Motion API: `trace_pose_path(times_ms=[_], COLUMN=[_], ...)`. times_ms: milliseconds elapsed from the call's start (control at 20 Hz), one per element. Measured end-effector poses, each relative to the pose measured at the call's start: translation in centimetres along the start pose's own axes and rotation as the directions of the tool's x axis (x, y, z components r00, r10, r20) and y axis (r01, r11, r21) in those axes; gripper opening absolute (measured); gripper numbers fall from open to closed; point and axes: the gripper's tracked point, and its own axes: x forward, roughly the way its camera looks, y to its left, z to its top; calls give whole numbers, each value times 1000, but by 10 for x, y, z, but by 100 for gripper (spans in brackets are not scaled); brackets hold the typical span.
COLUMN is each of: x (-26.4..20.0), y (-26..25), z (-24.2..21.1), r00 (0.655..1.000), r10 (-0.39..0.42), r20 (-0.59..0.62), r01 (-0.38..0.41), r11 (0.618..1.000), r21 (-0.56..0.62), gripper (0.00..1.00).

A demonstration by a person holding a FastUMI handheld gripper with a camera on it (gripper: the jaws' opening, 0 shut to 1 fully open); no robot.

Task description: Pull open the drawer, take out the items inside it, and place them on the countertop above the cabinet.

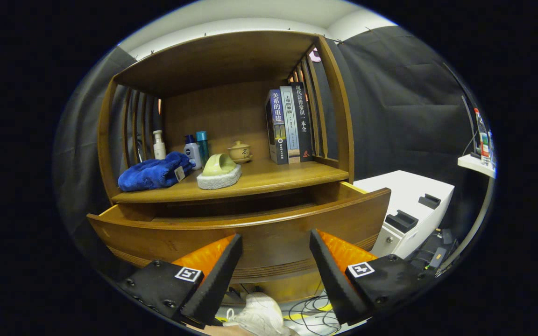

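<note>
Facing pulled-out drawer [250, 233]; tool [276, 242] spread wide, holding nothing; blue towel [154, 171] on countertop [269, 179].

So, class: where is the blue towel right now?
In the gripper view, the blue towel lies at the left end of the countertop, beside the small bottles, above the open drawer and beyond the gripper, whose jaws stand open.

drawer [269, 233]: glossy varnished wood
surface [273, 179]: smooth wood
towel [154, 171]: fluffy blue cloth
tool [276, 259]: spread, ribbed matt fingers
</note>
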Motion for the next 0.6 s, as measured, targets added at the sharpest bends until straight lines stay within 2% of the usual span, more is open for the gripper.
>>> trace_pose_path(times_ms=[150, 450, 550, 600], x=[24, 76, 86, 81], y=[4, 14, 20, 16], z=[5, 18, 16, 16], r00=[1000, 999, 1000, 999], r10=[-11, -26, 23, 32], r20=[-8, -26, -21, -12], r01=[11, 25, -24, -32], r11=[1000, 998, 999, 998], r21=[13, -51, -45, -50], gripper=[98, 98, 97, 93])
